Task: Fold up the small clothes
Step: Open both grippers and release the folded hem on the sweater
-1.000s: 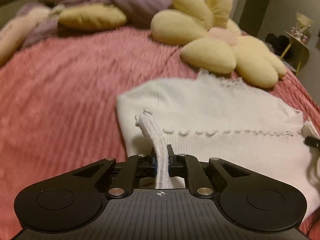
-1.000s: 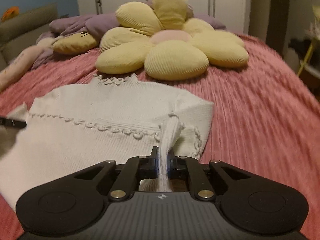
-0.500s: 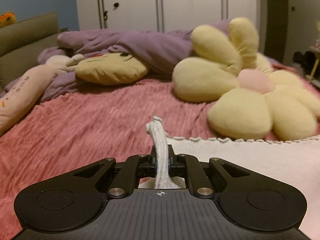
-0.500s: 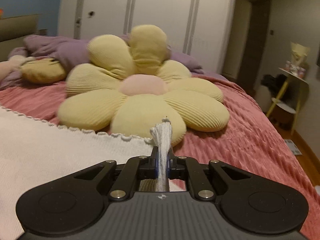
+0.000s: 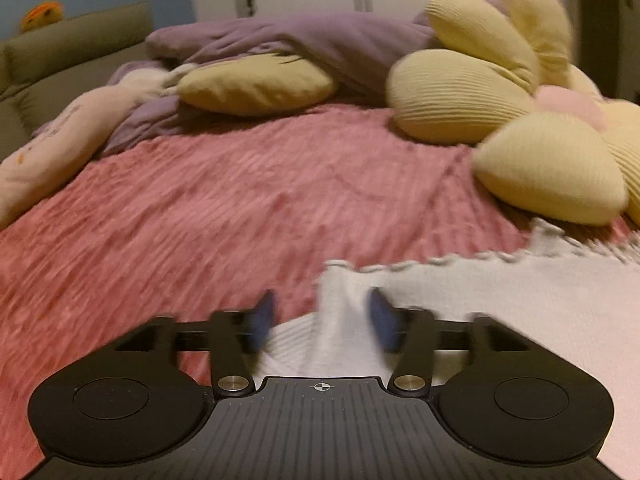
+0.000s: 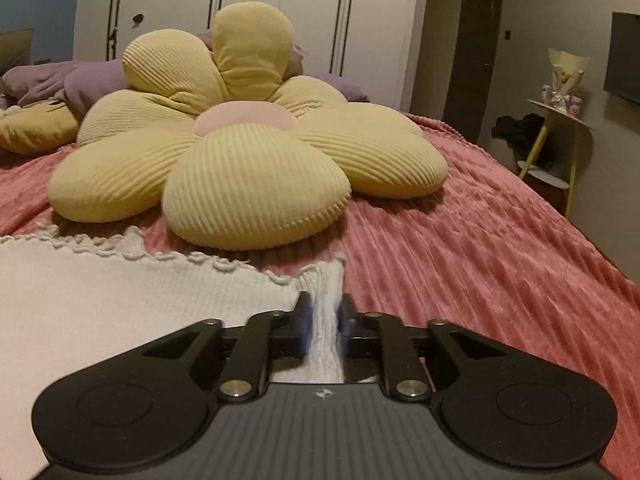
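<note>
both hand-held grippers, left [image 5: 322, 320] and right [image 6: 323, 322], are opening and letting go of the white sweater [image 6: 120, 300] on the pink bed [image 6: 480, 260], finishing a fold; next, drawing back clear.

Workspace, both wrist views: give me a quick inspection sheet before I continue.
Surface: pink ribbed bedspread.
Job's things: white knit top, lying flat, scalloped edge toward flower cushion.
Clutter: yellow pillow, purple duvet, pink bolster.
Grippers: left gripper opening, pads clear of the top's corner; right gripper opening, fabric between pads.
Cables: nothing seen.
Surroundings: wardrobe, side table.
</note>
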A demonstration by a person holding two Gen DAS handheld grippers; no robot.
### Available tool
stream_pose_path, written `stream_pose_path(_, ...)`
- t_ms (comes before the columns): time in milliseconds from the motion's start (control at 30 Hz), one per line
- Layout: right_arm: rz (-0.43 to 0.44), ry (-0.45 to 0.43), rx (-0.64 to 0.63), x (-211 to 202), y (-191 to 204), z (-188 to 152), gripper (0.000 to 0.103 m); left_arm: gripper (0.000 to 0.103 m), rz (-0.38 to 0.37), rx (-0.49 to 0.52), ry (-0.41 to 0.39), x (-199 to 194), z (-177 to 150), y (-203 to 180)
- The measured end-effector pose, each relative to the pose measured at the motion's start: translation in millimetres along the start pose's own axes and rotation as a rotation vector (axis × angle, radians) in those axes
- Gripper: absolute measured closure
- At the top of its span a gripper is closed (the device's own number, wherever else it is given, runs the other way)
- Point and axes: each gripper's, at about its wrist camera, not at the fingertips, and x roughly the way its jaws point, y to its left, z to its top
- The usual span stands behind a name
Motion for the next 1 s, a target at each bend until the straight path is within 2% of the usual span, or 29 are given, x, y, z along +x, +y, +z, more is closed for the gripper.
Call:
stream_pose_path(33,-0.020,-0.002,0.015,2,-3,0,0.062,0.017,0.007,-0.034,0.014,2,0,6)
stream_pose_path(67,-0.035,0.000,0.035,3,-6,0,0.049,0.014,0.004,-0.061,0.028,4,1,11)
stream_pose_path(100,-0.047,0.004,0.055,3,-9,0,0.044,0.009,0.002,-0.086,0.043,4,1,16)
stream_pose_path(167,-0.049,0.006,0.081,2,-15,1,0.032,0.008,-0.007,-0.108,0.066,0,3,26)
stream_pose_path(233,-0.074,0.006,0.081,-3,-17,4,0.023,0.008,-0.003,-0.076,0.066,-11,3,30)
stream_pose_path(333,-0.068,-0.089,0.059,-33,-15,5,0.022,0.008,-0.018,-0.043,0.011,-39,2,32)
stream_pose_path(433,0.063,-0.167,0.017,-67,4,2,0.022,0.005,-0.085,-0.069,-0.046,-65,2,21)
stream_pose_path(533,0.257,-0.100,-0.017,-76,36,1,0.022,0.001,-0.148,-0.077,-0.054,-73,-3,-1)
stream_pose_path(567,0.290,-0.086,-0.048,-76,49,-1,0.022,0.001,-0.149,-0.073,-0.027,-67,-7,-9)
stream_pose_path(633,0.327,-0.073,-0.162,-74,74,-10,0.022,0.001,-0.095,-0.027,0.019,-50,-18,-20)
stream_pose_path(667,0.330,-0.069,-0.226,-70,82,-17,0.022,0.000,-0.058,0.002,0.034,-42,-25,-22)
stream_pose_path(700,0.310,-0.070,-0.290,-65,87,-25,0.022,0.000,-0.060,0.010,0.030,-35,-32,-20)
stream_pose_path(733,0.286,-0.070,-0.316,-60,86,-32,0.020,0.000,-0.098,-0.022,0.012,-34,-36,-12)
stream_pose_path(800,0.283,-0.048,-0.206,-56,66,-26,0.016,0.000,-0.116,-0.091,0.025,-31,-33,2)
stream_pose_path(900,0.182,-0.009,-0.101,-45,33,-21,0.016,0.000,-0.115,-0.070,0.041,-29,-31,9)
stream_pose_path(1000,0.170,0.013,-0.061,-41,8,-17,0.019,0.000,-0.129,-0.087,0.065,-37,-31,25)
